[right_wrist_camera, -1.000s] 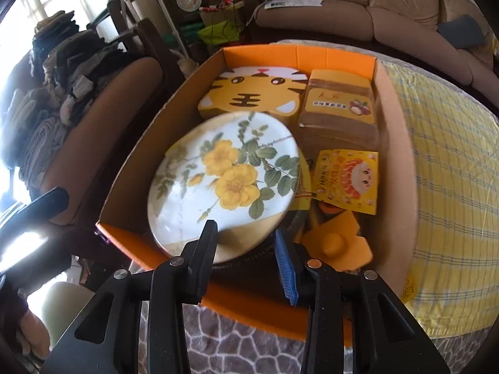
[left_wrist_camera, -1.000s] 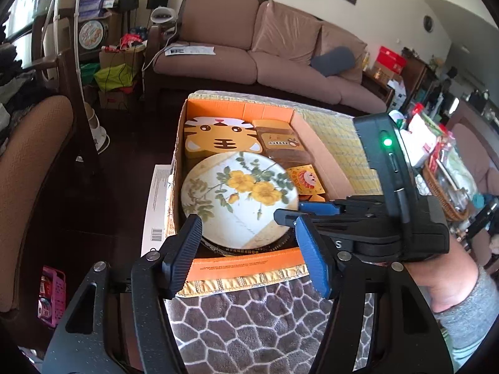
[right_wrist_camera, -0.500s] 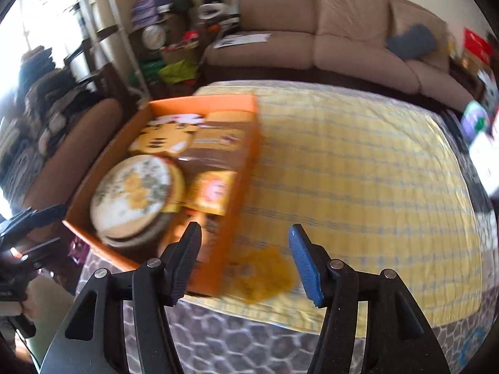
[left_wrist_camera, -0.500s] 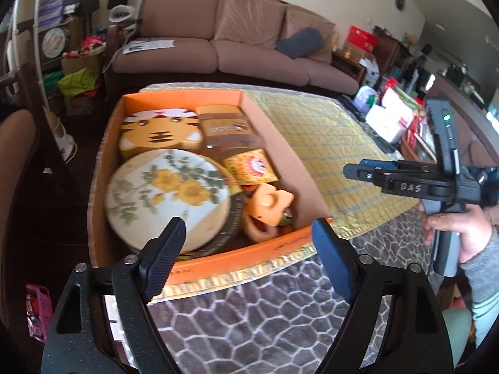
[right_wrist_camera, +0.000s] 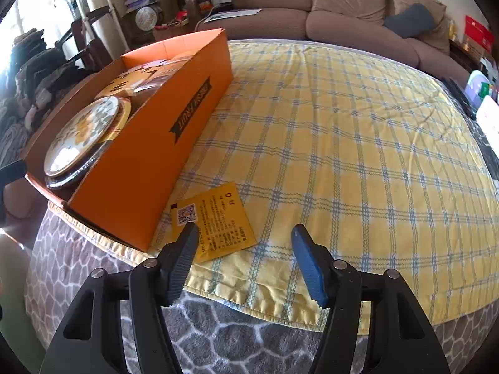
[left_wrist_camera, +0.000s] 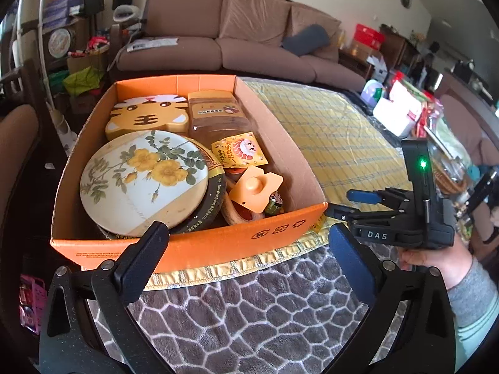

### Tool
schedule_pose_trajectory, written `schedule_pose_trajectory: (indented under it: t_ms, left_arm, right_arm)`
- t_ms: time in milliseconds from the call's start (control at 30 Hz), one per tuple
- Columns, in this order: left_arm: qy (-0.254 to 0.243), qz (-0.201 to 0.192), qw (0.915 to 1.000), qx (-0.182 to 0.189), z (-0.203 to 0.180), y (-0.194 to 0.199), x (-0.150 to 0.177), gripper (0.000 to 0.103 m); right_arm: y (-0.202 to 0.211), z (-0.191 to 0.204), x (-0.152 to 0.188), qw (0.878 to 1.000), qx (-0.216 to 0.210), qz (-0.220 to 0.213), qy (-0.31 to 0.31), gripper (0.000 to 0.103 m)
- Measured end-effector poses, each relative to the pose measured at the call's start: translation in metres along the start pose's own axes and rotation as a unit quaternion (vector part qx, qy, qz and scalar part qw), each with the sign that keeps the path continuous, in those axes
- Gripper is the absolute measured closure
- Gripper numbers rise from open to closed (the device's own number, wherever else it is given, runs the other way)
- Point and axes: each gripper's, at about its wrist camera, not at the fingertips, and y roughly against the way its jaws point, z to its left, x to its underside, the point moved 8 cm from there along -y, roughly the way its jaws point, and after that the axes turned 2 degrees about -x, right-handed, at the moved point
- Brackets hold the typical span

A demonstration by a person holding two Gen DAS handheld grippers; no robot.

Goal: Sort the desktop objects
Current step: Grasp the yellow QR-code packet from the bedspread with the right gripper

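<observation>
Hovering released over a yellow packet (right_wrist_camera: 215, 222) beside the orange box (right_wrist_camera: 162, 143), the right gripper (right_wrist_camera: 244, 261) gapes; the left gripper (left_wrist_camera: 246, 261) gapes empty too.

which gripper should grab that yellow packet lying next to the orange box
Right. The right gripper is open, just short of the packet; the left gripper faces the box.

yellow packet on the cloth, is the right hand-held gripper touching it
Apart. The right wrist view shows the right hand-held gripper open and empty; the yellow packet lies flat beyond its fingertips, beside the orange box.
</observation>
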Motion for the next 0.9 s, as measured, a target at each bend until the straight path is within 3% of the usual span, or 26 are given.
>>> schedule_pose_trajectory:
  t_ms: [133,367,433,500,567,667,700,900]
  left_arm:
    - [0.000,0.003,1.0000,0.002,-0.006,0.000,0.007,0.000]
    - [-0.006,0.011,0.9999,0.003,-0.006,0.001,0.011,0.000]
    - [-0.004,0.011,0.9999,0.004,-0.004,0.001,0.009,0.000]
    - [-0.002,0.012,0.9999,0.006,-0.003,0.001,0.008,0.000]
    - [0.000,0.011,0.9999,0.010,-0.002,0.002,0.006,0.000]
    - [0.002,0.009,0.9998,0.016,-0.004,0.004,0.003,0.000]
    - [0.002,0.008,0.9998,0.019,-0.005,0.005,0.002,0.000]
    - [0.009,0.005,0.9993,0.037,-0.003,0.015,-0.008,0.000]
  right_arm:
    - [-0.003,0.008,0.004,0.999,0.018,-0.010,0.026,0.032]
    - [-0.031,0.026,0.005,0.997,0.007,0.020,0.075,0.030]
    - [-0.035,0.029,0.007,0.996,0.005,0.020,0.086,0.035]
    - [-0.033,0.032,0.006,0.995,0.001,0.016,0.097,0.053]
    - [-0.032,0.035,0.007,0.995,-0.010,0.018,0.101,0.059]
    - [-0.027,0.033,0.007,0.996,-0.020,0.016,0.087,0.061]
    - [-0.026,0.031,0.006,0.997,-0.026,0.013,0.076,0.070]
    - [0.004,0.015,-0.008,0.999,-0.048,-0.025,0.004,0.072]
